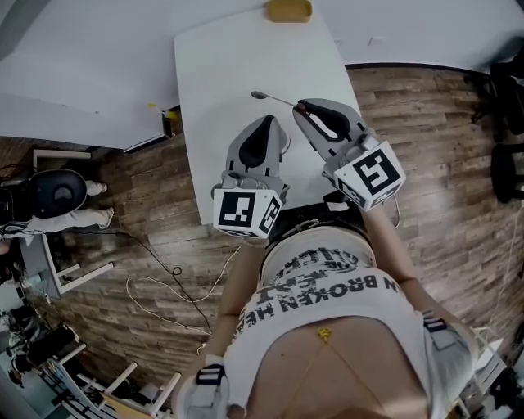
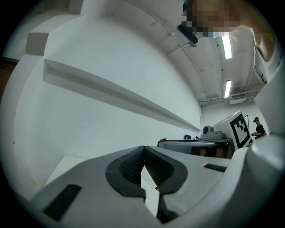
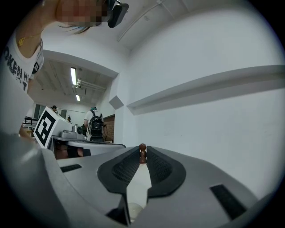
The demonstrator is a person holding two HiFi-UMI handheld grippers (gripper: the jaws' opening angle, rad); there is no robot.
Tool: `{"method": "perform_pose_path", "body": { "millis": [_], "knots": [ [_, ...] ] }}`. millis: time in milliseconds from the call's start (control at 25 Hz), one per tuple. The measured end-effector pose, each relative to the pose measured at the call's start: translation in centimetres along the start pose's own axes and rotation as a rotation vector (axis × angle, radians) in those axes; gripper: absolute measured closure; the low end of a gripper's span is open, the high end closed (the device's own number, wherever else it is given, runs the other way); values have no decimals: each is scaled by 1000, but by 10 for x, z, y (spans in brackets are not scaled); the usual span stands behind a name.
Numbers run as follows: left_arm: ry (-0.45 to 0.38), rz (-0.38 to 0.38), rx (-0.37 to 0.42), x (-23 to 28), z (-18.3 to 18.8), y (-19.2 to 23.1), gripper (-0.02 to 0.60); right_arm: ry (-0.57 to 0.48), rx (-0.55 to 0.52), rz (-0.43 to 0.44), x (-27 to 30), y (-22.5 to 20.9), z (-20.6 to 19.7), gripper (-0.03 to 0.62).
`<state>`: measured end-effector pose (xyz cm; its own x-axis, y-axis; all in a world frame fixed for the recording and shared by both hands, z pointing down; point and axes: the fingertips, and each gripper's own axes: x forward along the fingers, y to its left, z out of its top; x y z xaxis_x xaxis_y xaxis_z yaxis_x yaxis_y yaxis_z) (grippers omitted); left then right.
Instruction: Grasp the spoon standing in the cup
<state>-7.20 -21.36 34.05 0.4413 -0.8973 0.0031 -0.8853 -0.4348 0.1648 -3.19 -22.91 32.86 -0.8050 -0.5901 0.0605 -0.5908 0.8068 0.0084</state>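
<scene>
Gripping the spoon (image 1: 270, 97) away from the cup (image 1: 287, 9)

Wood-plank floor (image 1: 426, 131) surrounds a white tabletop (image 1: 221, 74). The yellow cup sits at the tabletop's far edge, and its inside is out of sight. Well nearer the person than the cup, the right gripper (image 1: 302, 107) has its fingers clenched on the spoon's handle. Farther still from the cup, the left gripper (image 1: 268, 122) has its fingers pressed together on nothing.

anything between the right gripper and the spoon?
Nothing visible. The right gripper is shut on the spoon by its handle, and the bowl sticks out past the tips over the table. The left gripper is shut and empty, off to the side.
</scene>
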Motion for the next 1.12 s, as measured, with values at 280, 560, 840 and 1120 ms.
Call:
{"method": "perform_pose_path", "body": {
  "millis": [280, 560, 840, 1120],
  "knots": [
    [-32, -4, 5, 1, 21, -7, 583, -41, -13, -14, -12, -7, 23, 548],
    [-30, 5, 4, 0, 22, -11, 583, -57, -19, -34, -21, -11, 30, 548],
    [-26, 1, 0, 0, 21, -10, 583, -56, -15, -43, -21, -13, 29, 548],
    [-17, 0, -14, 0, 20, -9, 583, -54, -11, -43, -20, -12, 30, 548]
  ]
}}
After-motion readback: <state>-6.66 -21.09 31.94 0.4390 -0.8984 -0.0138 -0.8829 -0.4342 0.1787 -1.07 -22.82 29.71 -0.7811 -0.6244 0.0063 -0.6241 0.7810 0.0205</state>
